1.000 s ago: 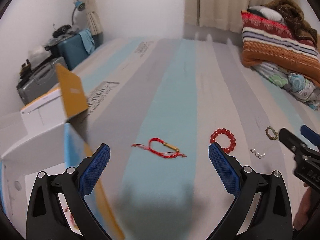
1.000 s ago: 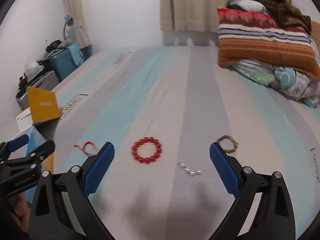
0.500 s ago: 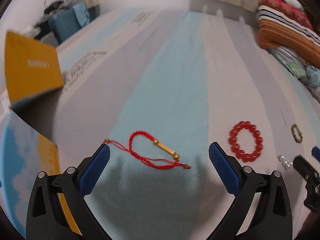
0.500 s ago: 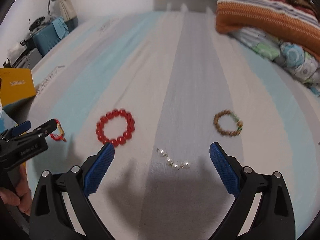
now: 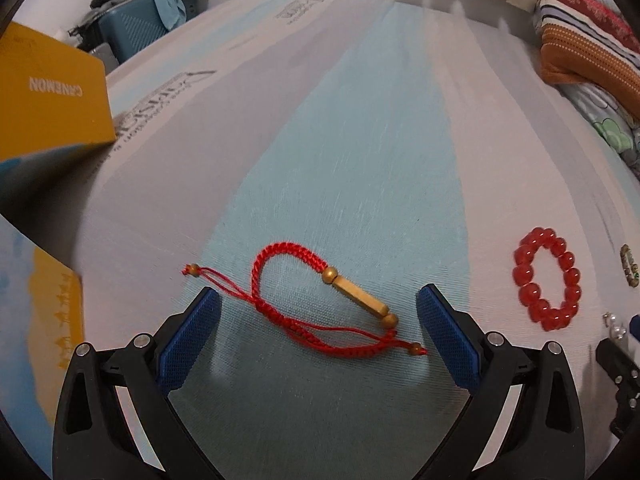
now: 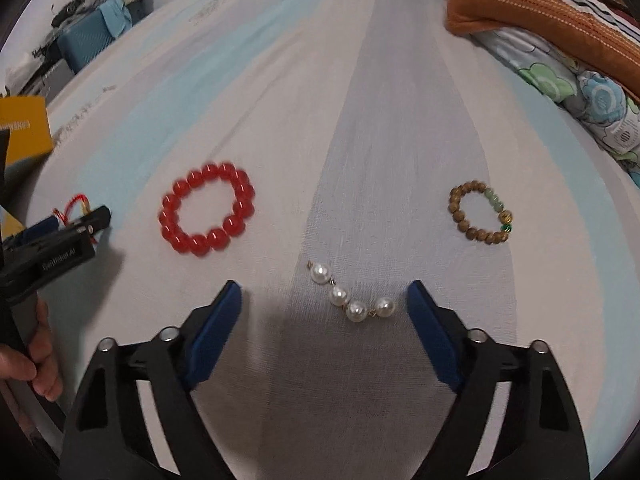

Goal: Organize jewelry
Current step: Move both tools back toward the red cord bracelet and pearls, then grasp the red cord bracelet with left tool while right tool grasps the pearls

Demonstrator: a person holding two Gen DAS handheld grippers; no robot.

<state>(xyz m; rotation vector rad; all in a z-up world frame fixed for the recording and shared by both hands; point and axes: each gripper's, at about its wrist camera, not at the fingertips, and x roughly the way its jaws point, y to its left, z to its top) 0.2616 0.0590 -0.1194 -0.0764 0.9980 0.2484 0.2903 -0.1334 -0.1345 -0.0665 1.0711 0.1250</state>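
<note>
A red cord bracelet with a gold tube (image 5: 320,304) lies on the striped bed sheet between the jaws of my open left gripper (image 5: 318,314), close above it. A short pearl strand (image 6: 352,296) lies between the jaws of my open right gripper (image 6: 324,304). A red bead bracelet (image 6: 207,214) lies left of the pearls and also shows in the left wrist view (image 5: 547,283). A brown wooden bead bracelet with green beads (image 6: 480,212) lies to the right. The left gripper (image 6: 86,220) shows at the left edge of the right wrist view.
An open yellow and white box (image 5: 48,92) stands at the left on the bed. Folded blankets and a striped pillow (image 6: 560,20) lie at the back right. Suitcases (image 5: 136,28) stand beyond the bed's far left edge.
Both grippers have moved forward and down toward the sheet. The red cord bracelet now sits between the left jaws and the pearl strand between the right jaws.
</note>
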